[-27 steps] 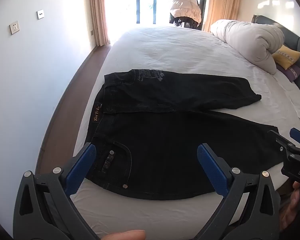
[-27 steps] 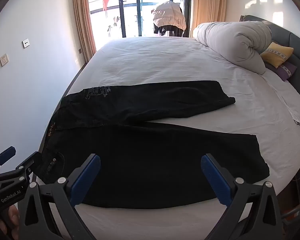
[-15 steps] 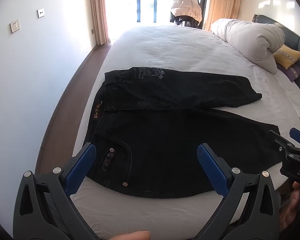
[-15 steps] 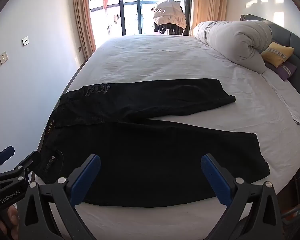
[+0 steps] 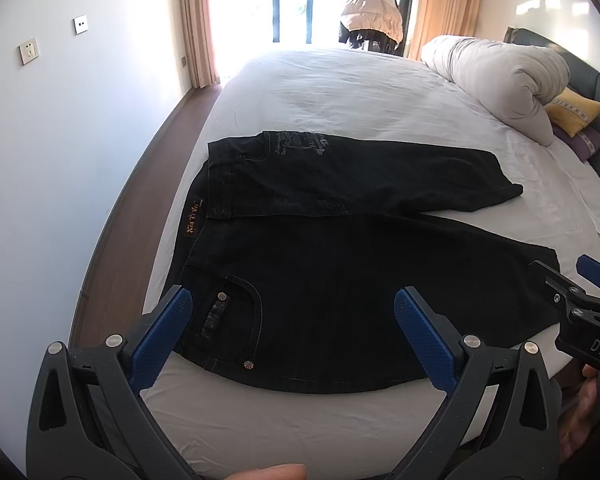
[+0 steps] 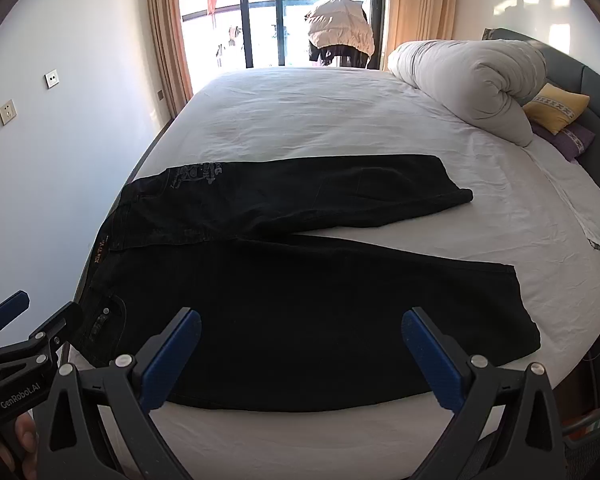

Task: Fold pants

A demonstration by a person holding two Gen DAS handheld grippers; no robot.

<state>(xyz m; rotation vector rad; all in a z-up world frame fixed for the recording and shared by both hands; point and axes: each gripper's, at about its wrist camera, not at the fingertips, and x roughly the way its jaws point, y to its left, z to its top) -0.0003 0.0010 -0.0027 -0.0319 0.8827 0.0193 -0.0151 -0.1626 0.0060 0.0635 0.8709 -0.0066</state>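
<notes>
I hold my left gripper [image 5: 286,320] and right gripper [image 6: 300,344] released and empty above the near edge of the bed [image 6: 340,100], ready to take the pants [image 6: 300,300]; they lie flat, long axis crosswise, waistband left, legs spread rightward.

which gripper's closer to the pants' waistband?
Left. The left gripper hovers above the waistband end, near the pocket; the right gripper hovers farther along the near leg. Both open.

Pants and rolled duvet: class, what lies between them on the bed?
Only bare white sheet between the pants and the rolled duvet, seen in the right wrist view.
</notes>
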